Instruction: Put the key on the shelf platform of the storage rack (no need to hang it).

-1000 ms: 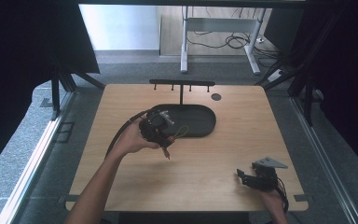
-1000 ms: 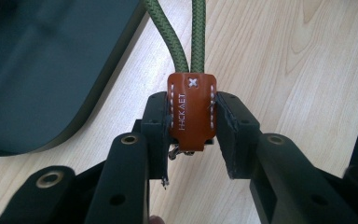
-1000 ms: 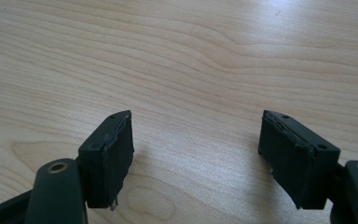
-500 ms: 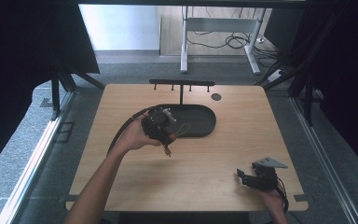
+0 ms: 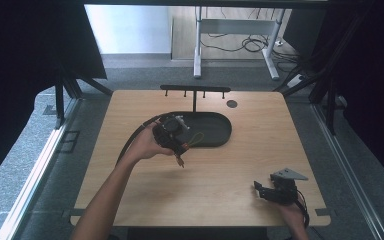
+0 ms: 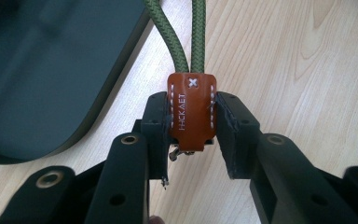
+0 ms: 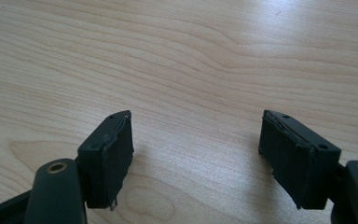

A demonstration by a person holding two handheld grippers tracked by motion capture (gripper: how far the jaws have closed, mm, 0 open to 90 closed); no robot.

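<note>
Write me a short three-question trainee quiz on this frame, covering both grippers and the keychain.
1. True or false: the left gripper is shut on the brown leather tab of the green cord loop.
2. The right gripper is: A) open over bare wood, B) shut on the cord, C) inside the tray.
3. Which dark thing lies beside the left gripper on the table?

Key: 1 true. 2 A. 3 The dark oval tray.

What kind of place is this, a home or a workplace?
Probably a lab or recording workspace, not a home: a bare wooden table stands between dark curtains, on grey carpet, with loose cables under a desk frame behind it.
</note>
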